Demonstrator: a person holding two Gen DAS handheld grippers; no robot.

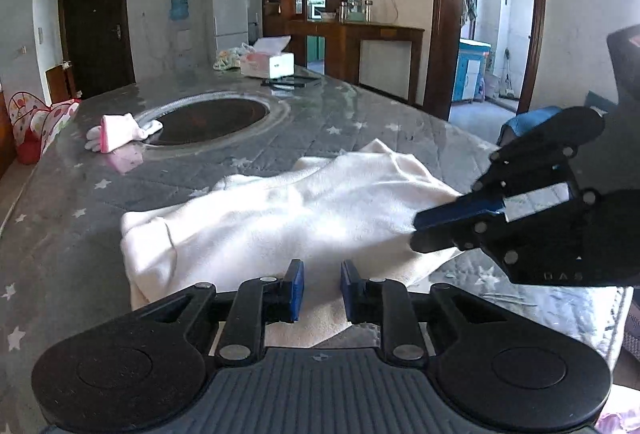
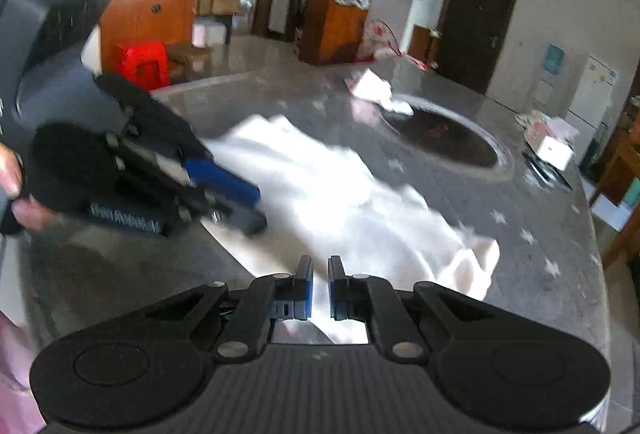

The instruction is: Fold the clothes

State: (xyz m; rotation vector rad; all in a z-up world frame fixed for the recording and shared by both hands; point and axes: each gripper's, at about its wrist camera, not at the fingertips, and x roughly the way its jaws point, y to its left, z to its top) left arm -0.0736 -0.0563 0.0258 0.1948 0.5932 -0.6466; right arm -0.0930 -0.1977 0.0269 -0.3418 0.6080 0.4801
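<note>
my left gripper (image 1: 322, 290) hovers narrowly parted over the white garment (image 1: 280, 218); right gripper (image 2: 321, 288) likewise, gripping nothing.

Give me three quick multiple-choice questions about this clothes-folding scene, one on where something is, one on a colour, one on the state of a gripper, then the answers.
1. Where does the small pink and white garment lie?
A. On the white garment
B. At the rim of the dark round inset
C. On the tissue box

2. What colour are the finger pads of the left hand-held gripper?
A. Blue
B. Red
C. Yellow

3. How does the left hand-held gripper stand?
A. Shut on the white garment
B. Fingers apart above the white garment
C. Holding the tissue box

Answers: 1 B, it rests beside the dark round inset in the table. 2 A, both pads are blue. 3 B, a clear gap shows between the fingers.
</note>
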